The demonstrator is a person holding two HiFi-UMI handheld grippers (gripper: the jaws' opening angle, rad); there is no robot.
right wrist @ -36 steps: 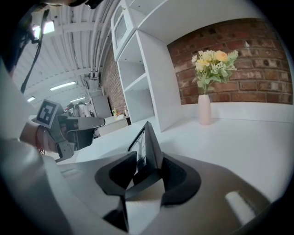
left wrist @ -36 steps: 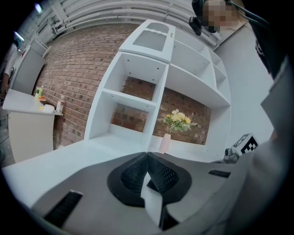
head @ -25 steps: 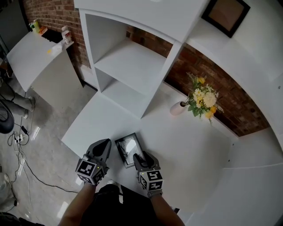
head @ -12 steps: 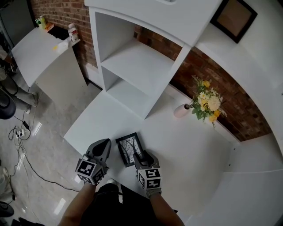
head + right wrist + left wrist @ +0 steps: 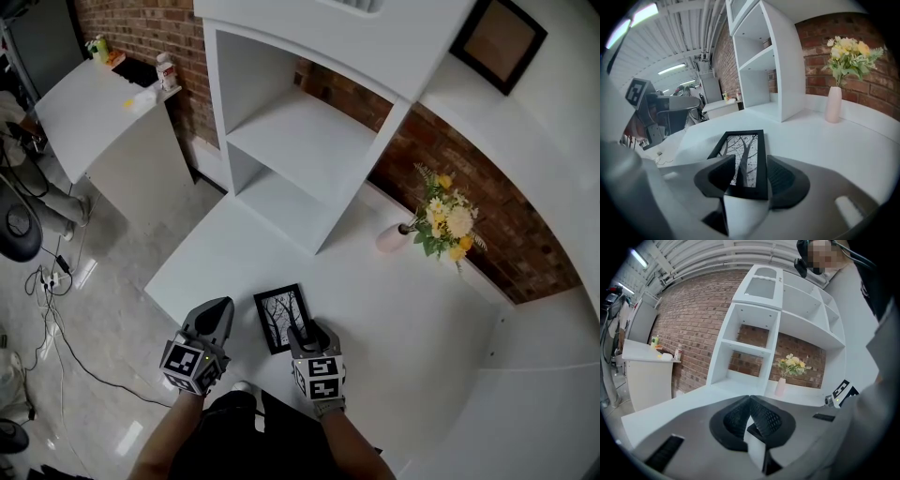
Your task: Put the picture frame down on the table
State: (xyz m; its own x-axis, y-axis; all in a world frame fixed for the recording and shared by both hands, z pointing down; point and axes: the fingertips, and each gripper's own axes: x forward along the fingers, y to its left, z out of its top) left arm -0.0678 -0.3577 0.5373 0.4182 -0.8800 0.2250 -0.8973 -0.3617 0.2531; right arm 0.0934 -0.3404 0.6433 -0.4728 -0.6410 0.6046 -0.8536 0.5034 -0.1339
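Note:
A small black picture frame (image 5: 281,317) with a tree print lies face up and flat on the white table (image 5: 394,309), near its front edge. My right gripper (image 5: 307,334) is at the frame's near end and is shut on it. In the right gripper view the frame (image 5: 740,152) stretches away from between the two jaws of the right gripper (image 5: 749,161). My left gripper (image 5: 217,315) hovers just left of the frame, apart from it. The left gripper (image 5: 750,400) is shut with nothing in it, its pads meeting at the tips.
A white vase (image 5: 386,236) with yellow flowers (image 5: 442,216) stands at the back right by the brick wall. A white shelf unit (image 5: 300,141) rises behind the frame. Another dark frame (image 5: 497,37) sits on a high shelf. Cables (image 5: 47,309) lie on the floor left of the table edge.
The frame, tilted and glaring a second ago, has come down flat on the table, its tree print now plain to see. Both grippers have barely shifted.

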